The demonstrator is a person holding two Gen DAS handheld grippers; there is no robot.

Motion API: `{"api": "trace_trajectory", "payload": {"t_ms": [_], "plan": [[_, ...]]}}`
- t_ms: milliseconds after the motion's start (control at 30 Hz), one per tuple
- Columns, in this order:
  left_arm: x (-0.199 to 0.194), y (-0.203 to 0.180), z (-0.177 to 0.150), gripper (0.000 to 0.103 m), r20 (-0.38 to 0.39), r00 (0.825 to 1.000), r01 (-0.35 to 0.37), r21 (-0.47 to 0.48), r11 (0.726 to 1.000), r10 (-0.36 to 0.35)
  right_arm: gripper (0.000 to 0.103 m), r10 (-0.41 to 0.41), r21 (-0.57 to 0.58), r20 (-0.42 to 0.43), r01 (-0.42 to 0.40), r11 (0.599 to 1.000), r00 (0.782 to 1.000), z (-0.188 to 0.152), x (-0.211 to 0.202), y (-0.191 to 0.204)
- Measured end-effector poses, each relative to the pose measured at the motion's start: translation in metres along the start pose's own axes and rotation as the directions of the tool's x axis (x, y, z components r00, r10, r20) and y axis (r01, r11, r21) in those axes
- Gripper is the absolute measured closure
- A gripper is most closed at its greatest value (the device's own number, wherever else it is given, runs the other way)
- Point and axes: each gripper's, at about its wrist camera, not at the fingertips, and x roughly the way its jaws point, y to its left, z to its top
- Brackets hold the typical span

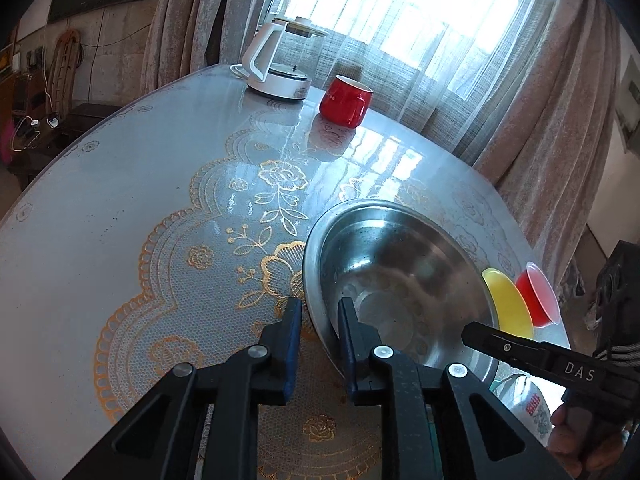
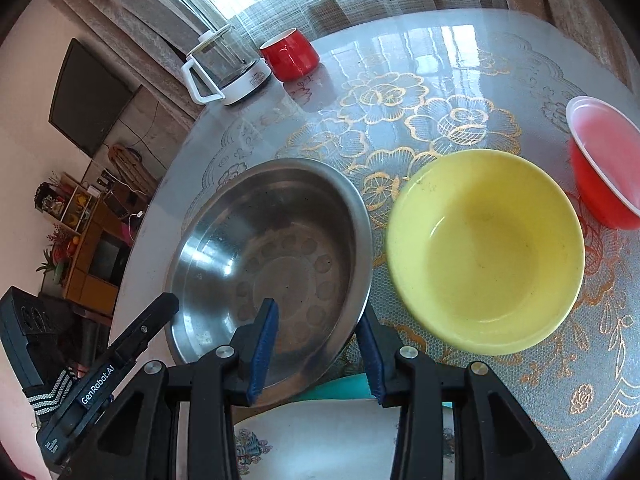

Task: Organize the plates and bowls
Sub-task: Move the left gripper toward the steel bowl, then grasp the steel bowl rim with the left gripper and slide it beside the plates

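Three bowls stand on the round worktop (image 2: 460,60) with its gold-flowered cover: one steel bowl (image 2: 276,240), one yellow bowl (image 2: 486,252) just beside it, and one red plastic bowl (image 2: 604,168) beyond the yellow one, near the worktop's edge. At the far side by the curtained window are one glass kettle with a white handle (image 2: 226,68) and one red mug (image 2: 290,54), close together. The left gripper (image 1: 320,312) has its fingers drawn narrow, astride the near rim of the steel bowl, one blue pad inside and one outside; whether they pinch the rim cannot be told. The right gripper (image 2: 320,328) stands moderately apart, one finger inside the same bowl and the other outside its rim, with visible gaps. A white patterned plate (image 2: 320,440) lies below the right gripper.
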Motion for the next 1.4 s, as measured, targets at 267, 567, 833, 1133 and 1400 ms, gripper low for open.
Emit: {"api": "trace_trajectory", "payload": {"t_ms": [267, 567, 833, 1133, 1400], "plan": [[-0.021, 0.019, -0.009, 0.086, 0.031, 0.999, -0.012, -0.047, 0.999, 0.014, 0.077, -0.068, -0.131, -0.003, 0.067, 0.989, 0.998, -0.002, 0.008, 0.019], [-0.077, 0.054, -0.037, 0.084, 0.087, 0.99, -0.105, -0.091, 0.99, 0.113, 0.077, -0.012, -0.274, -0.021, 0.005, 0.962, 1.0, -0.026, 0.012, 0.069], [-0.126, 0.08, -0.07, 0.083, 0.116, 0.981, -0.14, -0.125, 0.982, 0.155, 0.077, 0.027, -0.38, -0.059, -0.048, 0.924, 0.998, -0.062, 0.01, 0.108], [-0.161, 0.099, -0.115, 0.083, 0.098, 0.983, -0.14, -0.169, 0.976, 0.158, 0.077, 0.058, -0.445, -0.115, -0.104, 0.89, 0.992, -0.106, -0.002, 0.122], [-0.169, 0.098, -0.134, 0.083, 0.095, 0.979, -0.162, -0.157, 0.974, 0.179, 0.075, 0.055, -0.481, -0.132, -0.112, 0.869, 0.99, -0.123, -0.003, 0.125]]}}
